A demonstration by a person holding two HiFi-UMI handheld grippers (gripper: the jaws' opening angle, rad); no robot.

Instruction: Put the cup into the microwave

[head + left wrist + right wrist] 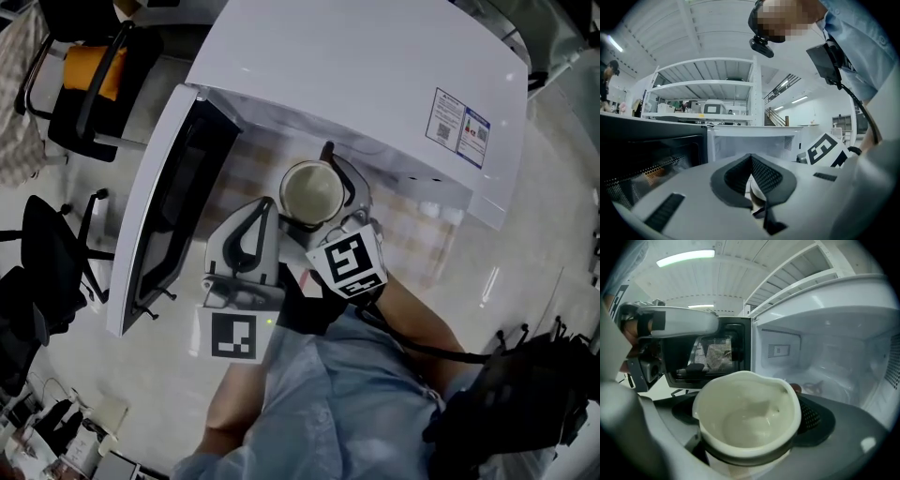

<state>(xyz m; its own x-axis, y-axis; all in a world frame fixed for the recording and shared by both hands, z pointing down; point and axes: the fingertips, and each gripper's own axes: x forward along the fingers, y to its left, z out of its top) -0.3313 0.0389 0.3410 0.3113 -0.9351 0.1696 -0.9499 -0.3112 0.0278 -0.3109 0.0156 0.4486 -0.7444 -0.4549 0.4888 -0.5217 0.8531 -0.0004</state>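
Observation:
A cream cup [312, 191] hangs just in front of the white microwave [375, 75], whose door [159, 206] swings open to the left. My right gripper [323, 187] is shut on the cup. In the right gripper view the cup [747, 413] fills the space between the jaws, and it looks empty. Past it lies the open cavity [829, 366]. My left gripper [261, 208] hovers beside the cup on its left, shut with nothing in it. In the left gripper view its dark pads [740, 176] meet, facing the cavity [750, 140].
The microwave stands on a checked cloth [417, 230]. Black office chairs [52, 262] stand on the floor to the left, one with an orange cushion [89, 66]. White shelving [705, 93] rises behind the microwave. The open door [715, 355] borders the cavity's left side.

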